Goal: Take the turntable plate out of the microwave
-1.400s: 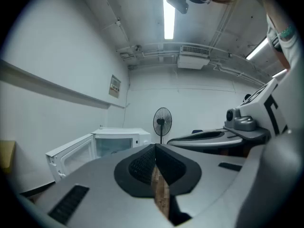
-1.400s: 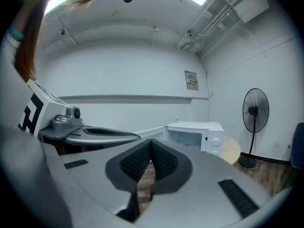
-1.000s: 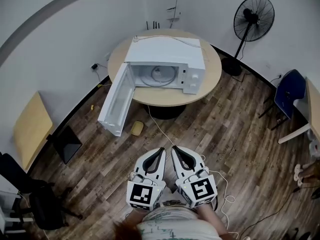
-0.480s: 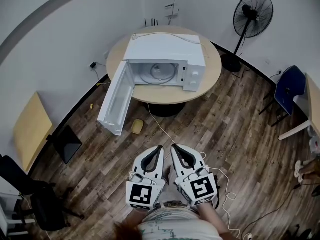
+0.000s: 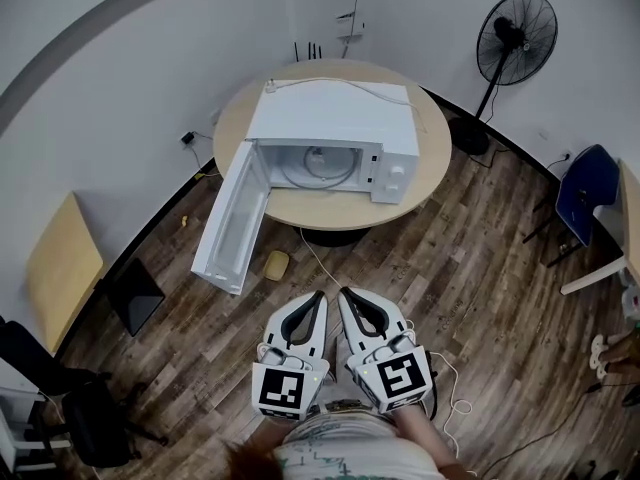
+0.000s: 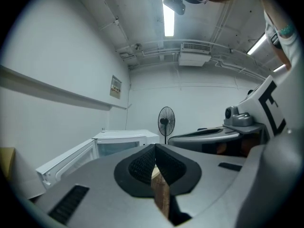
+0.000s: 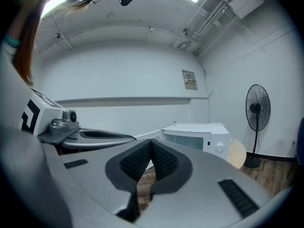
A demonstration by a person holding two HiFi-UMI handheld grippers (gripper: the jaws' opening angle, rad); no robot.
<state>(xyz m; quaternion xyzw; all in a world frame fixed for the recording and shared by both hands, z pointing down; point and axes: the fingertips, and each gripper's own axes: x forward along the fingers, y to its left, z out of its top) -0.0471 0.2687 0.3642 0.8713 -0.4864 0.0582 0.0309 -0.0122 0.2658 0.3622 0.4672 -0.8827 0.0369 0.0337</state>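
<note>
No brand name can be read on the white microwave (image 5: 330,118), and the wall notice (image 6: 115,86) is too small to make out — only the black square markers on the gripper cubes stand out. The microwave sits on a round table (image 5: 432,153) with its door (image 5: 232,218) swung wide past the table's edge; the turntable plate (image 5: 320,165) lies inside the cavity. The left gripper (image 5: 318,299) and right gripper (image 5: 344,296) hang side by side over open wood floor (image 5: 480,298), well apart from the table, each with jaws pressed together on nothing. A yellow object (image 5: 276,264) lies on the floor between them and the table.
</note>
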